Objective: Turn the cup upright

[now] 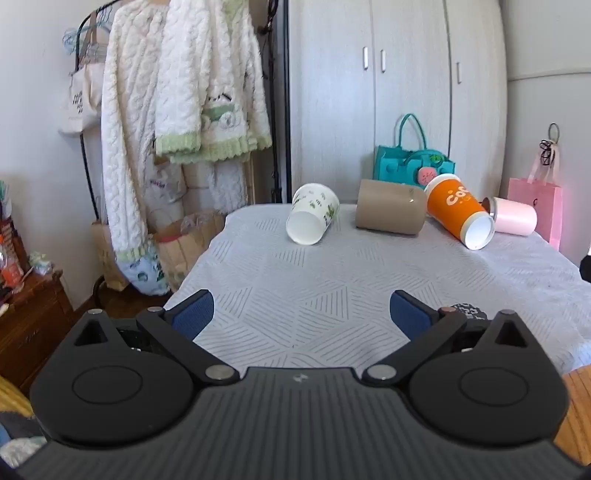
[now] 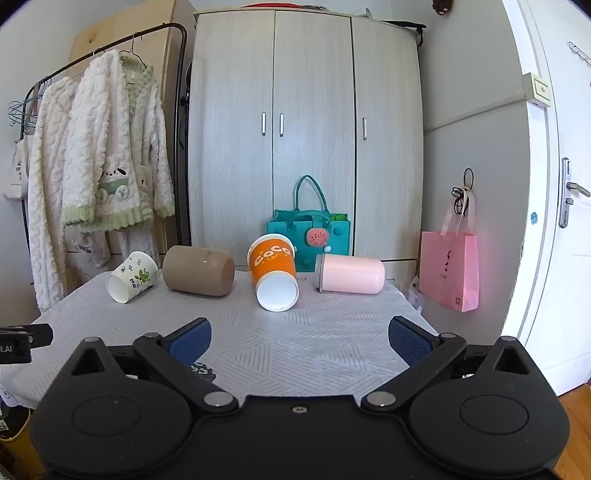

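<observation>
Four cups are lying on their sides in a row along the far part of the table (image 2: 258, 354), which is wearing a pale grey patterned cloth. From the left as the right wrist view shows them: a white paper cup (image 2: 132, 277) printed with green plants, its mouth pointing toward the camera and left; a brown cup (image 2: 198, 271) lying crosswise; an orange paper cup (image 2: 274, 275) lettered "coco", its white mouth tipping forward; and a pink cup (image 2: 350, 275) with a grey rim, lying crosswise. The orange cup is sitting between the brown and pink ones, close to both.

Behind them a teal felt bag (image 2: 309, 236) is standing against a three-door wardrobe (image 2: 306, 129). One pink paper bag (image 2: 448, 271) is hanging on the wall to the right, and fluffy white robes (image 2: 114, 162) are hanging on a rack (image 2: 173, 27) to the left.

Both claws are hovering over the near cloth with nothing between them and the cups. The left gripper (image 1: 301, 314) is gaping wide and holding nothing, its blue pads (image 1: 194, 314) well apart. The right gripper (image 2: 300, 341) is likewise spread wide and empty.
</observation>
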The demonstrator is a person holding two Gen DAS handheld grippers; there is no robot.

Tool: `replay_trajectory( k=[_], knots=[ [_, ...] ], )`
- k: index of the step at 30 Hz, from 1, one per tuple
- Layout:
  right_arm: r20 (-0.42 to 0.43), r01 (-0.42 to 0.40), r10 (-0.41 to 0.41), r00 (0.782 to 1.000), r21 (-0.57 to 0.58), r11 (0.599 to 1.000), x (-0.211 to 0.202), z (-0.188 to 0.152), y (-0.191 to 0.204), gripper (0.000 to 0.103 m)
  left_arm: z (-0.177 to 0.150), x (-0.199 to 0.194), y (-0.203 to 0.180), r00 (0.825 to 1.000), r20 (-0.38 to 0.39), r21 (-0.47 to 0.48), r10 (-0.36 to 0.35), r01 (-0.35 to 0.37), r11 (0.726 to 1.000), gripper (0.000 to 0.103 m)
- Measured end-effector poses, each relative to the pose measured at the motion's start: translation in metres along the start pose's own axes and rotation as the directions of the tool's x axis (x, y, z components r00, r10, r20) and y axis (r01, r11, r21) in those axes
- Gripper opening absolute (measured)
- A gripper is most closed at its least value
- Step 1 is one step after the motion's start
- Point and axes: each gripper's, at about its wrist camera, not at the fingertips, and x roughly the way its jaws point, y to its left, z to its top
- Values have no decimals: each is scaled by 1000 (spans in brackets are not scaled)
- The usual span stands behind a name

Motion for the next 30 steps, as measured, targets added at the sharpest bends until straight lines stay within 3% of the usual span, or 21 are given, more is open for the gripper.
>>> replay_trajectory(
  k=[2, 5, 15, 23, 30],
  knots=[
    [7, 6, -6, 1000, -9, 1000, 0, -1, 1, 103, 1, 6, -1, 1000, -12, 15, 18, -18, 1000, 103],
    [10, 1, -1, 1000, -9, 1000, -1, -1, 3, 103, -2, -11, -4, 996, 89, 9, 21, -21, 1000, 103],
    [32, 60, -59, 998, -24, 998, -1, -12, 3, 103, -11, -13, 7, 993, 112, -8, -26, 28, 1000, 103],
    [87, 39, -43, 995, 46, 998, -8, -13, -5, 103, -11, -18, 7, 989, 134, -20, -60, 63, 998, 103],
    [84, 31, -34, 996, 34, 999, -7, -14, -1, 103, -10, -20, 5, 987, 141, -15, -71, 74, 997, 103]
  ],
)
